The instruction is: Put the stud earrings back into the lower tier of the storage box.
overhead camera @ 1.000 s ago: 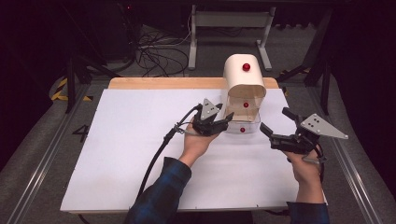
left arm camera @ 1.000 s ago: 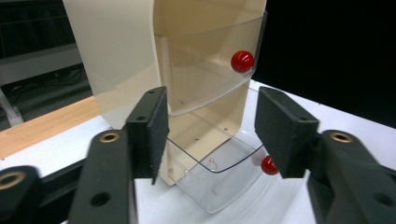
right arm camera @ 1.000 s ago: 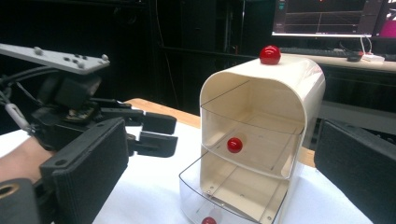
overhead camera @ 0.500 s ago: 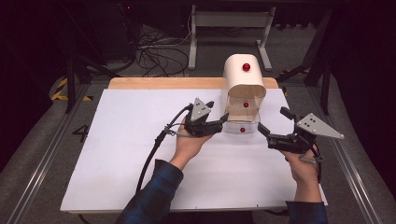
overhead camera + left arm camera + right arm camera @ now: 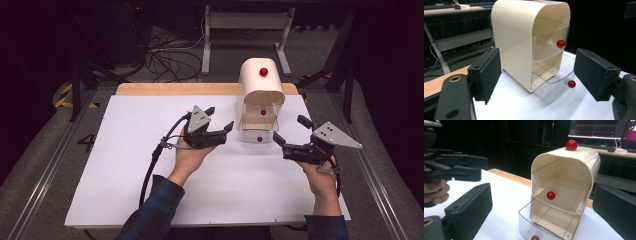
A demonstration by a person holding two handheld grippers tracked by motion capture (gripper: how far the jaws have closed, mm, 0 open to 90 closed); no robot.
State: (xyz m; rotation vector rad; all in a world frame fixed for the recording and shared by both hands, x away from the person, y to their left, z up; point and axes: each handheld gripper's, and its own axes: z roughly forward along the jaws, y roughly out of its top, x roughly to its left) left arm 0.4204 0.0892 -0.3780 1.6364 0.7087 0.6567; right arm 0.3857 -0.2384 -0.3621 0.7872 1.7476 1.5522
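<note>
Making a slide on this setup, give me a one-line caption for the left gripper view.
Open left gripper facing a cream two-drawer cabinet, its clear lower drawer pulled partway out.

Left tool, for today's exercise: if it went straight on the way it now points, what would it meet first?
Probably the cream drawer unit. The left tool stands open and aims at its front corner, so the pulled-out clear bottom drawer could be struck first; depth is hard to judge.
</note>
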